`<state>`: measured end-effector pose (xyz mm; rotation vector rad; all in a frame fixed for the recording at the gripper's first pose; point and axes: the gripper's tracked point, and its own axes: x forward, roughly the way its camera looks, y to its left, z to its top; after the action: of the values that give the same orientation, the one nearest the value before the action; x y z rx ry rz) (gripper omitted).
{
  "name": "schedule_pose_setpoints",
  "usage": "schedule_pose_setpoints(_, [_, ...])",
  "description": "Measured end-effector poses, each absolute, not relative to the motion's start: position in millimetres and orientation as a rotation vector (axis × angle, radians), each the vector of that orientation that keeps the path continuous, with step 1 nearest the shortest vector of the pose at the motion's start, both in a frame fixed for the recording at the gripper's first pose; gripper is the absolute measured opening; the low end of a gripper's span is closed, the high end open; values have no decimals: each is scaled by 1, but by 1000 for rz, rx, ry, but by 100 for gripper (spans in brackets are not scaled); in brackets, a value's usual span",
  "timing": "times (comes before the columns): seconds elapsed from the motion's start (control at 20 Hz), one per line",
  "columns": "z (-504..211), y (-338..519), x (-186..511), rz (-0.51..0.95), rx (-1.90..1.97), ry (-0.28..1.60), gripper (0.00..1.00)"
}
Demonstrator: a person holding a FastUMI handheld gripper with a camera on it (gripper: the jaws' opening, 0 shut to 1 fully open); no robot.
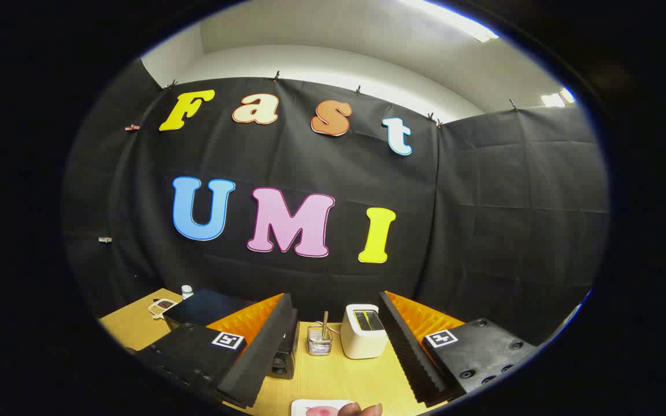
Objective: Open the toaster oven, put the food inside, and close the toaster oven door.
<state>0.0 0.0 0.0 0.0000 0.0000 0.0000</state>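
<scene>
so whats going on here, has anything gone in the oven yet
Not yet, by the look of it. The hand-held gripper is raised over the wooden table with its fingers spread apart, holding nothing. Between and beyond them stand a white pop-up toaster and a small wire basket with a stick in it. The black toaster oven sits behind the left finger. A white plate with pinkish food lies near the fingers' bases.

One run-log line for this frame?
gripper: open, empty | toaster, wire basket: on table, beyond fingers | plate: between fingers | oven door: shut
</scene>
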Motion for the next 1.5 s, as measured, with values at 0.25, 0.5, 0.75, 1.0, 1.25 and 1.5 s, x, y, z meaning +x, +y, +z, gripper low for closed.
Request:
schedule_pose_setpoints(0.25, [-1,-1,0,7,5,-1,97])
schedule_pose_setpoints(0.5, [1,-2,0,8,2,-2,97])
schedule_pose_setpoints(0.75, [1,3,0,15,0,-2,97])
schedule_pose_setpoints(1.0, [-2,31,1,44,19,11,97])
schedule_pose_setpoints(1.25, [-18,98,5,132,34,42,98])
schedule_pose_setpoints(1.5, [-46,165,20,184,84,115,98])
